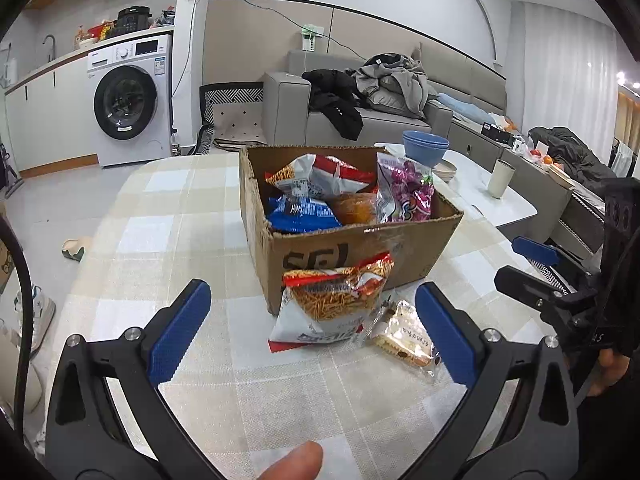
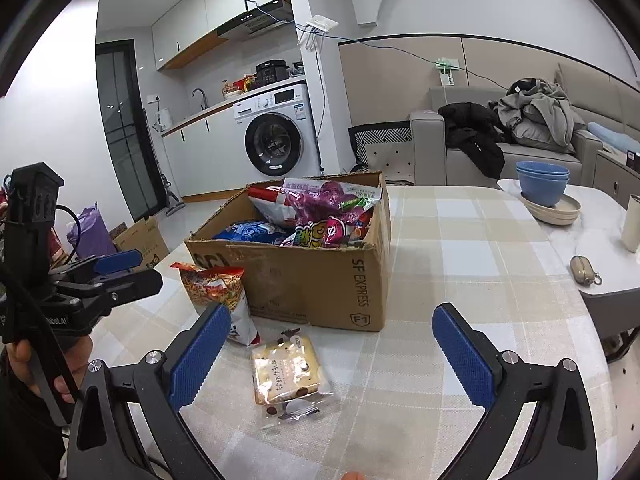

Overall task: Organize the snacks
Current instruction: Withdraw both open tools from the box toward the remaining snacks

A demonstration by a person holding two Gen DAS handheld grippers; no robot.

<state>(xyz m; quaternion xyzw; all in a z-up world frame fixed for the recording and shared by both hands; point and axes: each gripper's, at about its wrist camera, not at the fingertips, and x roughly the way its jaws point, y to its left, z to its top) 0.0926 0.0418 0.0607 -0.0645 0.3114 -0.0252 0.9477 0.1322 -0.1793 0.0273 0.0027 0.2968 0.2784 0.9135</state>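
On the checked desk, the left hand-held gripper hangs with fingers wide apart and empty, squarely facing the noodle-snack bag that leans against the front wall of the cardboard box. Just right of it, the clear cracker packet lies flat before the right hand-held gripper, likewise spread and empty. Better to pinch each pack by its upper edge, I judge, then lift it over the rim among the snacks already inside.

Both wrist views low, near, sharing cardboard box.
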